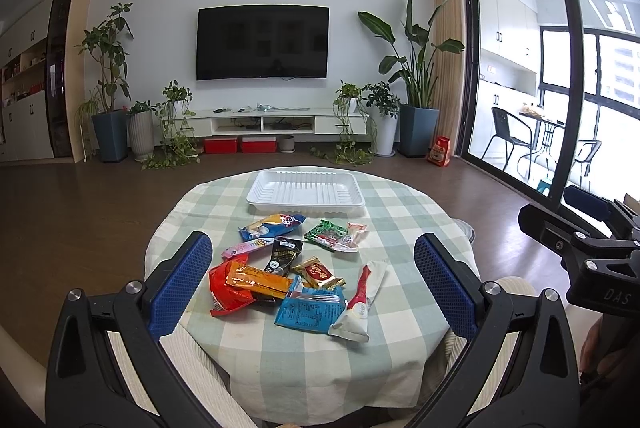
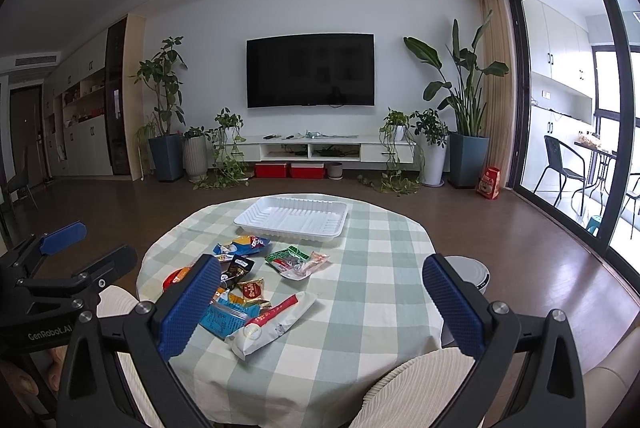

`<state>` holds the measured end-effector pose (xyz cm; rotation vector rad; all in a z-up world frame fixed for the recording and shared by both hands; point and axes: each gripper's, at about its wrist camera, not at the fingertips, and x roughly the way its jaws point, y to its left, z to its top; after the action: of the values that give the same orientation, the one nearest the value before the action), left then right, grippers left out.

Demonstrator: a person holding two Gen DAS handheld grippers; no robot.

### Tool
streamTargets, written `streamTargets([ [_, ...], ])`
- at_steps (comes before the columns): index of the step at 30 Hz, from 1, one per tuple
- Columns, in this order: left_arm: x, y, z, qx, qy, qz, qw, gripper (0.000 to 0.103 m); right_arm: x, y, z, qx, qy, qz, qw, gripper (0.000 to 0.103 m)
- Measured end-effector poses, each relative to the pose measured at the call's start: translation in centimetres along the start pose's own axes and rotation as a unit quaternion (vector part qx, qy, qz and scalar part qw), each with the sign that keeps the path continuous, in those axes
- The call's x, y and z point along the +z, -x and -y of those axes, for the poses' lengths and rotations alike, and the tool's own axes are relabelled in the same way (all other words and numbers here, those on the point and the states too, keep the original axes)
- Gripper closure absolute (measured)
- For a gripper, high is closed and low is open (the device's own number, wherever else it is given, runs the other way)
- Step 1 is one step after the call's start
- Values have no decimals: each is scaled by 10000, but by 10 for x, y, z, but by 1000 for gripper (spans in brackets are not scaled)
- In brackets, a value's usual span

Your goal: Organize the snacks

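Several snack packets lie in a loose pile on the round checked table [image 1: 392,344], among them a red-orange packet [image 1: 230,288], a blue packet [image 1: 308,310], a long white and red packet [image 1: 360,302] and a green packet [image 1: 326,234]. An empty white tray [image 1: 306,188] sits at the table's far side; it also shows in the right wrist view [image 2: 292,218]. My left gripper [image 1: 314,282] is open and empty, held above the pile. My right gripper [image 2: 322,302] is open and empty, over the table's right half, right of the white and red packet [image 2: 276,320].
The table [image 2: 372,292] stands in a living room with dark wood floor. A white stool or can [image 2: 472,274] is beside the table's right edge. Cream cushioned seats [image 2: 416,384] sit at the near edge. Plants and a TV stand line the far wall.
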<state>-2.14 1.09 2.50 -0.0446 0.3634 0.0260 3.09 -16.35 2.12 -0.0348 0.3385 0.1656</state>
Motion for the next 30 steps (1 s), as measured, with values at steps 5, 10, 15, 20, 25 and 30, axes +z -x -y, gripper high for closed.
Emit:
streamTargets([
  [5,1,2,-1,6,4,-1,10000,0,0,0,0,0,5,11,10000,0],
  [10,3,4,-2,6,2,-1,10000,0,0,0,0,4,-2,8,10000,0],
  [15,1,2,-1,4,1,3,10000,0,-1,0,0,-4,9,11,10000,0],
  [20,1,2,-1,1,-1,2,10000,0,2,-2,-1,23,3,-37,10000,0],
  [25,3,6,-11,4,-11,-88,10000,0,1,-6,-3,69,-9,-91,9999,0],
  [30,-4,-11,-25,51,25,-363,9993,0,-7,-15,-4,162,-10,-287,9995,0],
])
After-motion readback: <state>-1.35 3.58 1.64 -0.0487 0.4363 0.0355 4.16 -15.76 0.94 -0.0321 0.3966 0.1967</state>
